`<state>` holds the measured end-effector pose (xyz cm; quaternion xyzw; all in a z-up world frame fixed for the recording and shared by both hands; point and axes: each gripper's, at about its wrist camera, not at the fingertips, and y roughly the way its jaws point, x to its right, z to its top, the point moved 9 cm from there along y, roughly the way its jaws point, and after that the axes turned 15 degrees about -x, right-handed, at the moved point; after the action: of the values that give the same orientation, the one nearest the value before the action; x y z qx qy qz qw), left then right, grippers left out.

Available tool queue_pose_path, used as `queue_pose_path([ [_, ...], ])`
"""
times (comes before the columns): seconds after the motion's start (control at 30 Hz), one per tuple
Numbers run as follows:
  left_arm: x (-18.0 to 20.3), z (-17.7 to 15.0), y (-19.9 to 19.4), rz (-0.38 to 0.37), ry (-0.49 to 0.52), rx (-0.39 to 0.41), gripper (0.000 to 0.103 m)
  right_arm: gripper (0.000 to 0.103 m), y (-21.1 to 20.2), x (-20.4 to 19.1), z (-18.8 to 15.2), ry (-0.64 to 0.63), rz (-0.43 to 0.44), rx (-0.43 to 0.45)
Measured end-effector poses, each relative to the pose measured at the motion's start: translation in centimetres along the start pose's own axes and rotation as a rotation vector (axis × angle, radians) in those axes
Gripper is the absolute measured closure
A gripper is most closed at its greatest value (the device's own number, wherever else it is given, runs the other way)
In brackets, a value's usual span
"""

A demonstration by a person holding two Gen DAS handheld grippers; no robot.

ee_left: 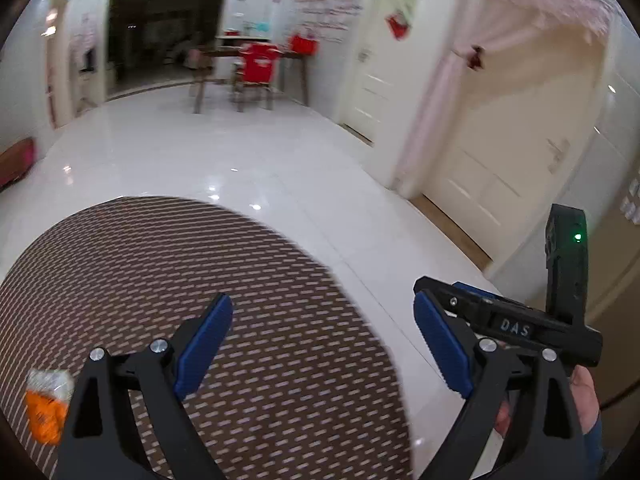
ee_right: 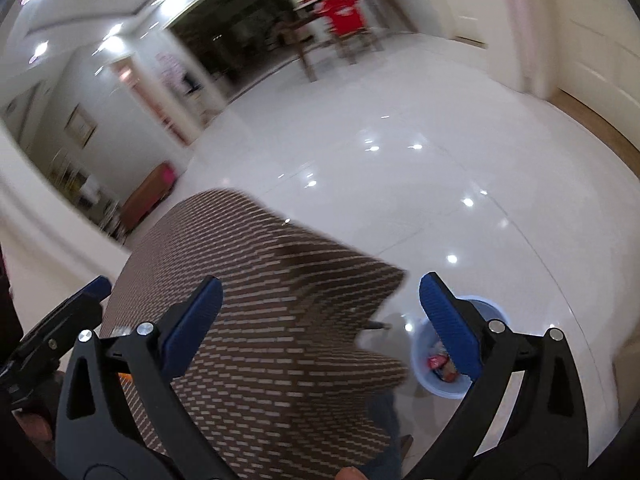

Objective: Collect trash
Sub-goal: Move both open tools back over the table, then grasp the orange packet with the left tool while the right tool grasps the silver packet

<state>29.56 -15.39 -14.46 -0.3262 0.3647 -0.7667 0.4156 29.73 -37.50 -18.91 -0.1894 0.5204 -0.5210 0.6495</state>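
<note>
So the trash here is a crumpled orange-and-clear plastic wrapper, lying on the brown woven patterned tablecloth near its left edge, just left of the left gripper. That gripper is spread wide with nothing between the blue pads. Same for the right gripper, released and empty. Below the table's right edge sits a pale blue round plastic bin on the glossy white tile floor, with some wrappers inside. Loads of open floor beyond the table edge.
</note>
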Motion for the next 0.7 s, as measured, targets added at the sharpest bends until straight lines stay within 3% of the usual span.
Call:
queue_pose_path([
  [0.2, -7.8, -3.4, -3.2, 0.103, -0.147, 0.033, 0.013, 0.006, 4.9, -9.4, -0.5, -0.214, 0.051, -0.109],
  [0.47, -19.4, -10.7, -7.0, 0.248, -0.389, 0.021, 0.013, 0.006, 12.6, -22.6, -3.5, -0.511, 0.113, -0.270],
  [0.7, -24.7, -15.0, -7.4, 0.305, -0.475, -0.035, 0.013, 0.010, 17.6, -31.0, -6.9, -0.751, 0.100, -0.354],
])
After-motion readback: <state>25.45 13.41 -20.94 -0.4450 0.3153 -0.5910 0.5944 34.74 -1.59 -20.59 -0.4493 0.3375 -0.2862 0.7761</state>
